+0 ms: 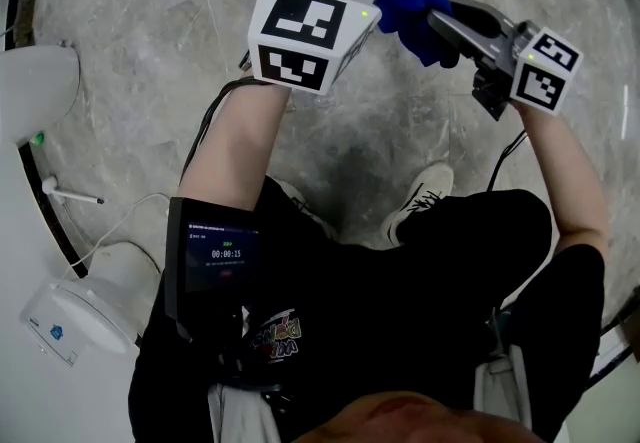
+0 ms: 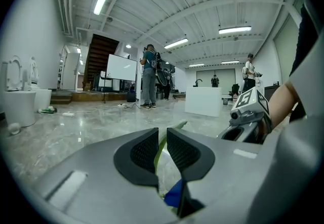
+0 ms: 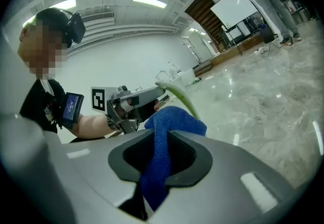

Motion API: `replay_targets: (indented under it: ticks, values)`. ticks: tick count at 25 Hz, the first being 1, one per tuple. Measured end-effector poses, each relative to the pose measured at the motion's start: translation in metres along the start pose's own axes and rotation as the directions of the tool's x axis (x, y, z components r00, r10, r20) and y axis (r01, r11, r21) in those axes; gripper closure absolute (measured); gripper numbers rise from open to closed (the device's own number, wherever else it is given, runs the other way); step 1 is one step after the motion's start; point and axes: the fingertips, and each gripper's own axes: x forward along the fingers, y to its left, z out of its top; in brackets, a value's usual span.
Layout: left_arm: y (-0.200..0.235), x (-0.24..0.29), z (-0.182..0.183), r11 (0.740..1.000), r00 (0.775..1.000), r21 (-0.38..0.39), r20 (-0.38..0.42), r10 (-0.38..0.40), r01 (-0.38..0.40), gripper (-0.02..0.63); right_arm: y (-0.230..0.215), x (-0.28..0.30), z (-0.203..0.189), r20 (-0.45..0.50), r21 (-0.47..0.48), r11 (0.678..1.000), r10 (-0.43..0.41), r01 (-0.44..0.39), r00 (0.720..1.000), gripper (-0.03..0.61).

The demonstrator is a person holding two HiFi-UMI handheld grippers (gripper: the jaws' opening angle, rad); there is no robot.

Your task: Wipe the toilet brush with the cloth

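Close before our chest, the right gripper (image 3: 163, 142) has its jaws narrowed firmly on the blue cloth (image 3: 174, 119). Just to its left, the left gripper (image 2: 162, 139) pinches the thin green handle of the brush (image 3: 181, 95). The handle's long axis slants from those jaws toward the cloth; we cannot tell whether they touch. Nothing stands between them. Farther off are a toilet (image 1: 40, 81) on the floor (image 1: 400, 131), then people (image 2: 149, 74).

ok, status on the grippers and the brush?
Left gripper shut on pale green toilet brush handle. Right gripper shut on blue microfibre cloth, held beside the handle, contact unclear. Bystanders far across the floor only.
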Motion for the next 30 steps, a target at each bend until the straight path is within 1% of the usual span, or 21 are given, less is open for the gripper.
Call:
replay_targets:
  ticks: [3, 6, 8, 11, 13, 15, 18, 22, 25, 27, 30]
  values:
    - [0.000, 0.000, 0.000, 1.000, 1.000, -0.001, -0.002, 0.001, -0.001, 0.561, 0.002, 0.032, -0.009, -0.030, 0.039, 0.999, 0.026, -0.025, 0.999, 0.505]
    - [0.000, -0.001, 0.000, 1.000, 1.000, 0.002, 0.002, 0.002, -0.002, 0.561, -0.007, 0.067, -0.040, -0.111, 0.055, 0.998, 0.038, -0.032, 0.993, 0.506]
    - [0.000, -0.002, 0.002, 1.000, 1.000, -0.006, 0.010, 0.004, -0.004, 0.561, -0.019, 0.085, -0.072, -0.178, 0.057, 0.998, 0.016, -0.006, 0.984, 0.506]
    - [-0.001, -0.003, 0.004, 1.000, 1.000, -0.015, 0.020, 0.005, -0.004, 0.561, -0.043, 0.104, -0.117, -0.249, 0.056, 0.996, -0.054, 0.070, 0.967, 0.506]
    - [-0.001, -0.004, 0.003, 1.000, 1.000, -0.013, 0.020, 0.003, -0.003, 0.561, -0.059, 0.113, -0.140, -0.287, 0.058, 0.991, -0.097, 0.119, 0.953, 0.506]
    - [-0.001, -0.005, 0.000, 1.000, 1.000, -0.006, 0.011, 0.002, -0.002, 0.561, -0.069, 0.120, -0.159, -0.332, 0.046, 0.989, -0.119, 0.142, 0.936, 0.506]
    - [-0.003, -0.006, -0.005, 1.000, 1.000, 0.004, 0.002, -0.002, 0.002, 0.561, -0.080, 0.122, -0.183, -0.396, 0.014, 0.988, -0.134, 0.152, 0.908, 0.505]
    - [0.000, -0.009, -0.008, 1.000, 1.000, 0.010, -0.005, 0.006, -0.006, 0.561, -0.087, 0.118, -0.201, -0.434, 0.021, 0.988, -0.130, 0.154, 0.892, 0.505]
    - [0.003, -0.011, -0.011, 1.000, 1.000, 0.006, -0.009, 0.015, -0.015, 0.561, -0.085, 0.109, -0.210, -0.456, 0.021, 0.990, -0.112, 0.136, 0.883, 0.505]
    - [0.004, -0.011, -0.012, 1.000, 1.000, 0.002, -0.008, 0.016, -0.016, 0.561, -0.083, 0.096, -0.206, -0.446, 0.038, 0.992, -0.092, 0.121, 0.890, 0.505]
    - [0.002, -0.010, -0.010, 1.000, 1.000, 0.000, -0.003, 0.010, -0.010, 0.561, -0.089, 0.065, -0.187, -0.399, 0.087, 0.988, -0.081, 0.125, 0.913, 0.506]
